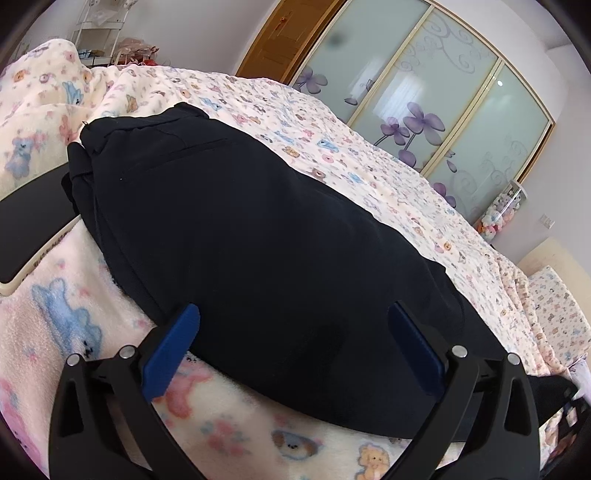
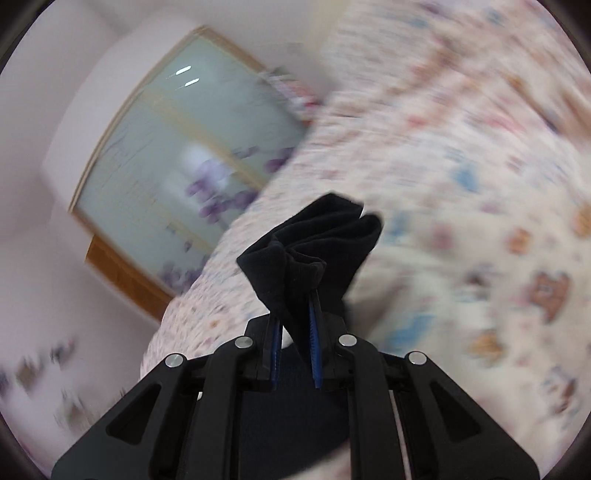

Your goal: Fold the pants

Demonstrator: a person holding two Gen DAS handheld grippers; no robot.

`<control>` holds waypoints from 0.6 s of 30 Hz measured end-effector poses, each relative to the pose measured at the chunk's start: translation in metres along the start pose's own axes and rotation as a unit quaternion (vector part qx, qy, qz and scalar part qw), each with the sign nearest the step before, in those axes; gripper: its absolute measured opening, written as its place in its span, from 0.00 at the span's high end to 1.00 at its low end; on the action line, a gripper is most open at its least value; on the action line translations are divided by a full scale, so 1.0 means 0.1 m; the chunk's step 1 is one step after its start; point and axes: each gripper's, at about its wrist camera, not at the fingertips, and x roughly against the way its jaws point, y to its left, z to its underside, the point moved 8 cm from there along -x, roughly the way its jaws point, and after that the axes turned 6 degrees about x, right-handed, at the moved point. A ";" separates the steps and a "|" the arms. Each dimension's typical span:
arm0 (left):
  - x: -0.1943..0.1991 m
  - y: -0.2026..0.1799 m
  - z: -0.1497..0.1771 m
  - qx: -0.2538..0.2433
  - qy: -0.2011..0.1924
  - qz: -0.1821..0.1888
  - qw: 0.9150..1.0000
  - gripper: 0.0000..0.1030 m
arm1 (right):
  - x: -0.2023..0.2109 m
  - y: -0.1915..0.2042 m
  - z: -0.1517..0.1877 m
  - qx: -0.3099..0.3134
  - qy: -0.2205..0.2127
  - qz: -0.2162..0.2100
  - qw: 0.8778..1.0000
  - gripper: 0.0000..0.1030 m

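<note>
Black pants [image 1: 258, 229] lie across a bed covered with a cream teddy-bear blanket [image 1: 258, 96]; the waistband end is at the far left. My left gripper [image 1: 295, 332] is open, its blue-padded fingers [image 1: 173, 347] straddling the near edge of the pants just above the cloth. My right gripper [image 2: 295, 325] is shut on a bunched end of the black pants [image 2: 314, 243] and holds it raised above the blanket [image 2: 461, 184]. That view is motion-blurred.
A dark flat object with a cream edge [image 1: 33, 229] lies on the bed at left. A wardrobe with frosted glass doors and purple flowers [image 1: 424, 103] stands behind the bed. A wooden door [image 1: 288, 33] and a white rack [image 1: 99, 29] are at the back.
</note>
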 end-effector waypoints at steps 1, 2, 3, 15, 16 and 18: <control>0.00 0.00 0.00 -0.001 0.000 -0.001 1.000 0.02 | -0.02 0.21 0.04 0.022 0.003 -0.013 1.000 0.87; 0.00 0.00 0.00 -0.001 0.000 -0.003 1.000 0.02 | -0.06 0.50 0.11 0.053 0.008 -0.032 0.998 0.87; 0.00 -0.01 0.00 -0.002 0.000 -0.004 1.000 0.02 | -0.09 0.72 0.18 0.077 0.014 -0.046 0.996 0.87; -0.01 0.01 -0.02 -0.002 -0.001 0.000 1.000 0.02 | -1.09 2.14 2.49 0.287 0.259 -0.096 0.917 0.87; -0.01 0.01 -0.02 -0.001 -0.001 0.002 1.000 0.02 | -1.06 2.17 2.44 0.286 0.250 -0.103 0.919 0.87; 0.00 0.03 -0.03 0.003 -0.001 0.010 1.000 0.02 | -1.00 2.30 2.38 0.292 0.227 -0.109 0.923 0.87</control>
